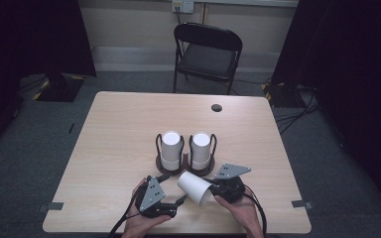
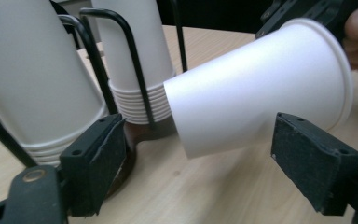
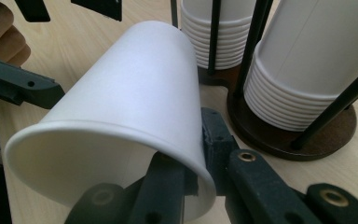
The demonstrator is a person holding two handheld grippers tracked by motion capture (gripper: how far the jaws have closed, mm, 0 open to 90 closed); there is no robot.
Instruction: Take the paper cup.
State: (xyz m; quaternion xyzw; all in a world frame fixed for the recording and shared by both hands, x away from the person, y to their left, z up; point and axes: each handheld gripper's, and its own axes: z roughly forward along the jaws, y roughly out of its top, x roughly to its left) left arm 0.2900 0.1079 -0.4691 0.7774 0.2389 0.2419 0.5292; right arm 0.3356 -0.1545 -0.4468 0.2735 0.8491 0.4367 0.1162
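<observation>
Nearest the camera, the left gripper [image 1: 181,200] is standing with its jaws wide apart and nothing pressed between them, and the right gripper [image 3: 198,158] is pinching the rim of a white cup [image 1: 194,187] with its jaws nearly closed. The cup is lying tilted just above the table [image 1: 119,124], its base pointing toward two cup stacks [image 1: 170,145] in black wire holders [image 1: 157,144] behind it.

A light wooden table [image 1: 119,129] with rounded corners carries two dark round holder bases with black wire uprights, the left holder [image 1: 170,166] and the right holder [image 1: 201,167] just beside each other, each holding a stack of white cups
</observation>
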